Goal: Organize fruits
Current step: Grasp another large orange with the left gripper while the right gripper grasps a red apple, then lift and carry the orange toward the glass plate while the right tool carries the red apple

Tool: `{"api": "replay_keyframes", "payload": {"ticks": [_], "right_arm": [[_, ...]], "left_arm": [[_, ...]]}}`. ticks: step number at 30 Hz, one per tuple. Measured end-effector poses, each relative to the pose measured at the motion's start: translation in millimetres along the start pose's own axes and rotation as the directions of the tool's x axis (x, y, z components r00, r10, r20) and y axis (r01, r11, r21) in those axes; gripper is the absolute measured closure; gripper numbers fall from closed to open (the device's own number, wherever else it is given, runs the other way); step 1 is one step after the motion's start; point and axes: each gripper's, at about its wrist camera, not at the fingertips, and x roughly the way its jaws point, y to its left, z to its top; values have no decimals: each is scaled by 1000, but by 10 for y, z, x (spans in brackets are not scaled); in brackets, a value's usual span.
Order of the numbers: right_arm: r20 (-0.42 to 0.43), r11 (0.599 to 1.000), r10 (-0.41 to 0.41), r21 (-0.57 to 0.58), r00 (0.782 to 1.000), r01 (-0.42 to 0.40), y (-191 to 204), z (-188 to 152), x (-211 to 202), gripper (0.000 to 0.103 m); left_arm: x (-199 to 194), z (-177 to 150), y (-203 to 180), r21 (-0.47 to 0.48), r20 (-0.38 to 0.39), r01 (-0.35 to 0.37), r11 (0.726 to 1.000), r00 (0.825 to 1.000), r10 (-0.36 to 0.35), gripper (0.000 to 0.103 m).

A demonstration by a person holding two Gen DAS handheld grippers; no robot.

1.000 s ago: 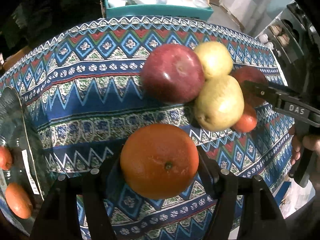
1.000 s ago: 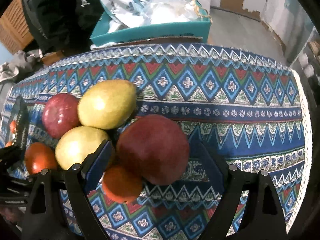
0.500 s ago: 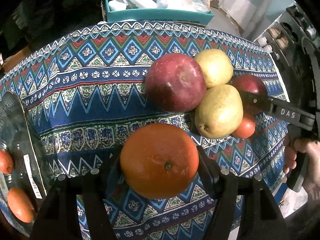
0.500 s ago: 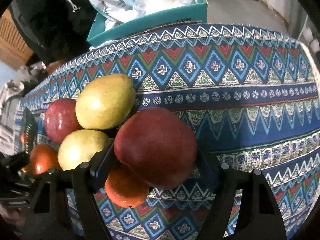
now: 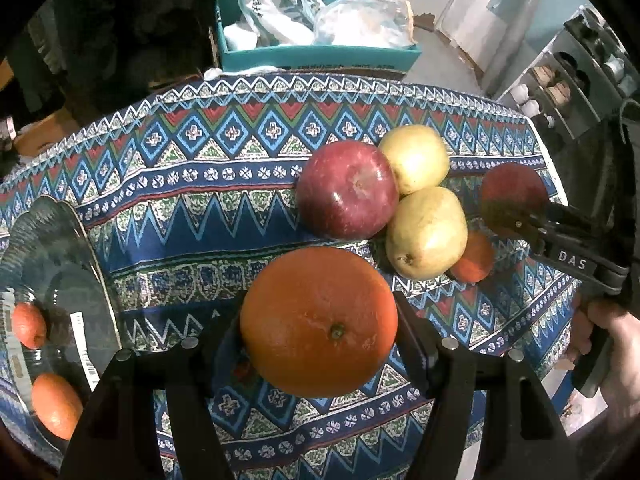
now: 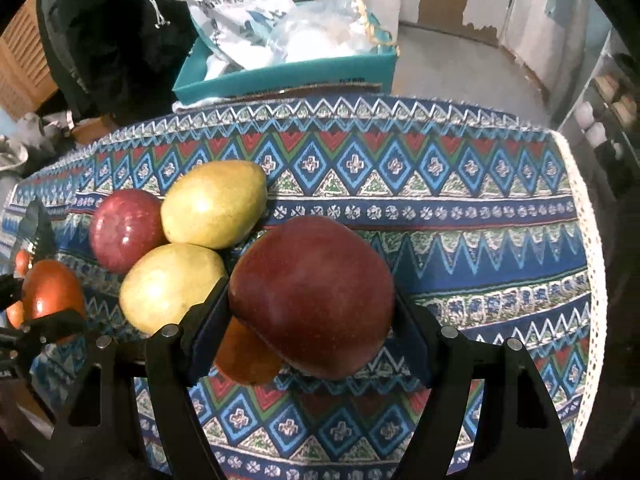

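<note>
My left gripper (image 5: 320, 320) is shut on a large orange (image 5: 318, 322) and holds it above the patterned tablecloth. My right gripper (image 6: 312, 300) is shut on a dark red apple (image 6: 312, 296), lifted off the cloth; it also shows at the right of the left wrist view (image 5: 514, 194). On the cloth lie a second red apple (image 5: 346, 194), two yellow pears (image 5: 414, 158) (image 5: 426, 232) and a small tangerine (image 5: 474, 258). A glass bowl (image 5: 64, 280) at the left holds two tangerines (image 5: 28, 326) (image 5: 56, 404).
A teal box (image 5: 320, 56) full of plastic bags stands beyond the table's far edge. A rack with bottles (image 5: 560, 88) is at the far right. The tablecloth's lace edge (image 6: 588, 240) marks the right side of the table.
Both grippers have risen with their fruit. The red apple has left the cloth and the tangerine under it. The fruit pile looks farther away in both views.
</note>
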Motion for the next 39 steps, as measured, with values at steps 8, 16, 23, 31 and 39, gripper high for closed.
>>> {"api": "replay_keyframes", "payload": {"ticks": [8, 16, 23, 31, 39], "right_arm": [[44, 1000, 0, -22, 999, 1, 93, -17, -288, 28], [85, 998, 10, -69, 996, -4, 320, -11, -561, 28], [128, 994, 37, -107, 991, -23, 508, 0, -793, 28], [169, 986, 77, -160, 983, -50, 779, 34, -1025, 28], [187, 976, 124, -203, 974, -85, 1066, 57, -1145, 28]], "left_arm": [[-186, -5, -28, 22, 36, -5, 1000, 999, 4, 33], [-393, -26, -113, 54, 87, -21, 998, 996, 16, 33], [-553, -74, -109, 62, 113, -18, 998, 994, 11, 33], [-767, -130, -28, 44, 139, -5, 999, 990, -2, 33], [-965, -194, 52, 42, 169, -5, 999, 986, -2, 33]]}}
